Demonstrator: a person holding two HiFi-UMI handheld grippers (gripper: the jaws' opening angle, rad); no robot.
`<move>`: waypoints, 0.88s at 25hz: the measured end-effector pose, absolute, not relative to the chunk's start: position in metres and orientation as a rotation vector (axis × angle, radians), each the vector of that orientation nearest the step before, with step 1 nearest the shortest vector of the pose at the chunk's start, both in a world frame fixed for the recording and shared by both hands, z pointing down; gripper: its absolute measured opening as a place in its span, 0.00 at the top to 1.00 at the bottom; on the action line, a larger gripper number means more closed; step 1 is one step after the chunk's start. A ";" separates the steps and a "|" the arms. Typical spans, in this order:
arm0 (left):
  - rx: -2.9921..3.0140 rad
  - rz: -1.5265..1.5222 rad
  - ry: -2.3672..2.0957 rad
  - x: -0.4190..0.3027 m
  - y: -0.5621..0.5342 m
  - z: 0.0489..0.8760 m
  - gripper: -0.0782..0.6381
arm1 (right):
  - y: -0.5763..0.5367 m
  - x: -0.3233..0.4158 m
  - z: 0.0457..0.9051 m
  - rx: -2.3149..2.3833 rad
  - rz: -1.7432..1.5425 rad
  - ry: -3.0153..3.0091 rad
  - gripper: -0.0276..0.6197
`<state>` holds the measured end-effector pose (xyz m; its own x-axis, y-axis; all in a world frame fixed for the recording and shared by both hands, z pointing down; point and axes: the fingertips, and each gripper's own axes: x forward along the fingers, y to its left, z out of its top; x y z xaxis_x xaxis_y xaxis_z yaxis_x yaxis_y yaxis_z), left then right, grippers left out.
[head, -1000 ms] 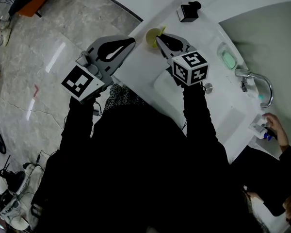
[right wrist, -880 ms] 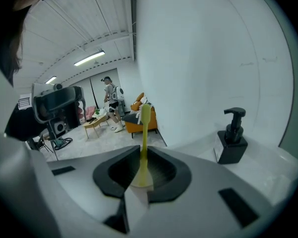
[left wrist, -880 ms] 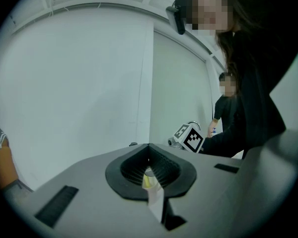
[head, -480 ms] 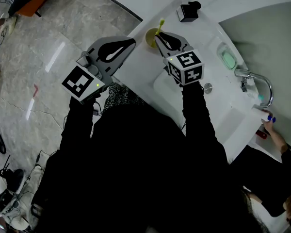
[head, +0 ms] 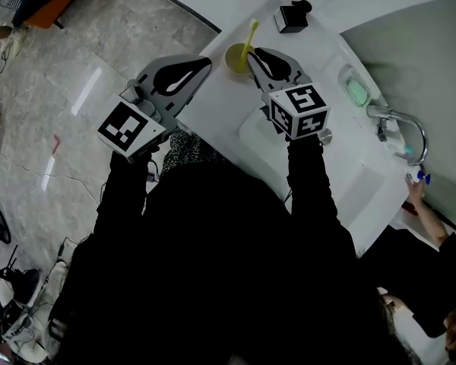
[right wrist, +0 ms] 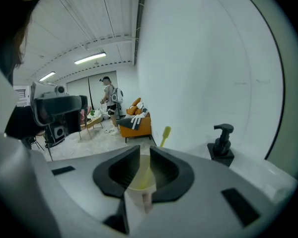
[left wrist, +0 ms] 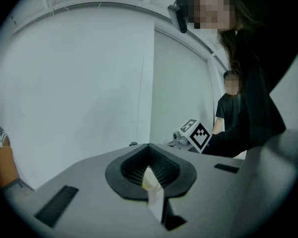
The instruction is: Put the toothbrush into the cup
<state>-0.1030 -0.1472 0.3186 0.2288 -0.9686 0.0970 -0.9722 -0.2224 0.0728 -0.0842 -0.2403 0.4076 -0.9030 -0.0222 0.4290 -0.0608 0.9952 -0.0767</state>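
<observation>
Now the toothbrush (head: 250, 35) stands in the cup (head: 233, 58); empty right gripper (right wrist: 145, 150) jaws barely apart, left gripper (left wrist: 149, 147) closed.

I can read no word, brand or number anywhere; the only signs are black-and-white square markers on the marker cube (head: 129, 130) of my left tongs (head: 206, 64) and the marker cube (head: 300, 111) of my right tongs (head: 252, 53).

In the head view the right gripper (head: 254, 55) covers the near side of the cup (head: 235, 58), so the toothbrush (head: 250, 33) shows only above the rim. The wearer's dark body hides the near part of the basin (head: 252, 133). At the right edge a second person's hand (head: 415, 192) holds something too small to tell.
</observation>
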 end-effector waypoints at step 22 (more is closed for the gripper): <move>2.203 0.068 -2.113 -0.093 -0.169 0.310 0.88 | -0.227 -0.024 0.308 0.261 0.063 -3.006 0.95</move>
<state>-0.0928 -0.1689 0.3103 0.0431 -0.9947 0.0932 -0.9987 -0.0402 0.0326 -0.0236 -0.2269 0.3084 -0.9775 -0.1690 0.1261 -0.1741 0.9843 -0.0307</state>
